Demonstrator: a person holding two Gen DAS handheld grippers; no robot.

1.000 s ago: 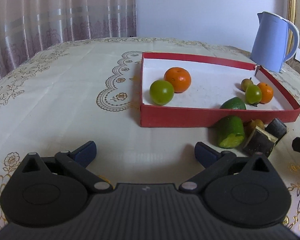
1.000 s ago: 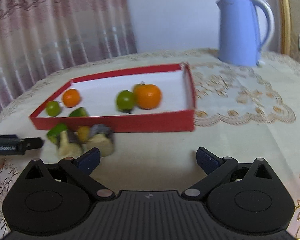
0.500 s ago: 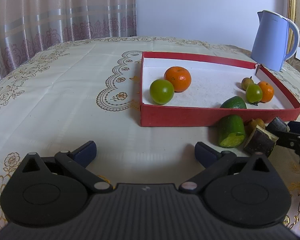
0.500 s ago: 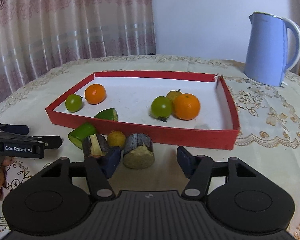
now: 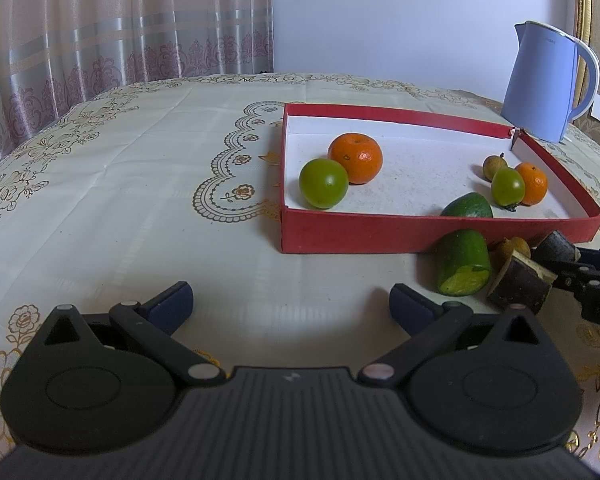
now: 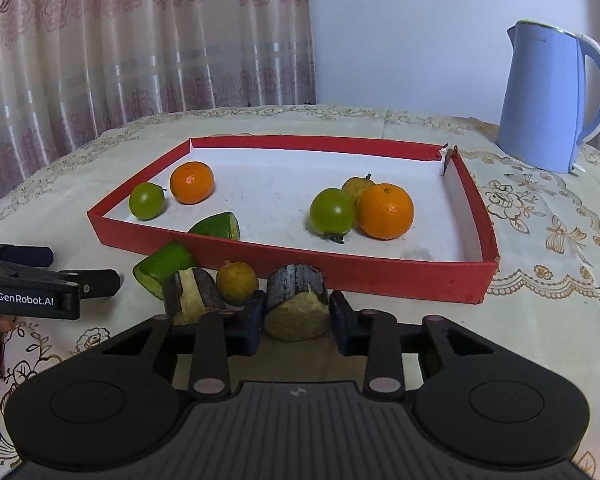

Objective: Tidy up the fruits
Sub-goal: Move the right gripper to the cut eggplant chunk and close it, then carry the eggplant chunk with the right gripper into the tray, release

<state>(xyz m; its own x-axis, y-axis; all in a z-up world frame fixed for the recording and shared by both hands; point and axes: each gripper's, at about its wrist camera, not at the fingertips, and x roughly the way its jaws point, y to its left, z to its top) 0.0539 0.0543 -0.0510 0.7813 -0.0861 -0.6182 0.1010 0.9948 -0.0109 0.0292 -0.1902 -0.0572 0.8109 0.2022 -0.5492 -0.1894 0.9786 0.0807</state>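
**Right tongs clamped on the dark fruit chunk, left ones idle**

Going left to right from my right wrist cam. Far left, my left tongs (image 6: 80, 280) sit low over the worktop (image 6: 540, 320), spread wide with nothing between them; a bit of the hand holding them peeks in at the frame edge. Just right of them, outside the red tray (image 6: 380, 276), there's a little pile against the tray's front wall: a cut green fruit piece (image 6: 162, 266), a dark-skinned piece with pale flesh (image 6: 190, 294), and a small yellowish round fruit (image 6: 237, 282).

Next over is the one I'm after, the dark cylindrical chunk (image 6: 296, 300). My right tongs (image 6: 296, 316) have just been closing, and the blue pads now press on both sides of it. It's sitting on the worktop just in front of the tray wall.

Inside the tray: a green round fruit (image 6: 147, 201) and an orange (image 6: 191, 182) at the left end, another cut green piece (image 6: 218, 226) against the front wall, then a second green fruit (image 6: 332, 211), a small brownish fruit (image 6: 358, 186) behind it, and a bigger orange (image 6: 385, 211) touching them.

Far right, a blue kettle (image 6: 548, 96) stands on the worktop, well apart from the tray.
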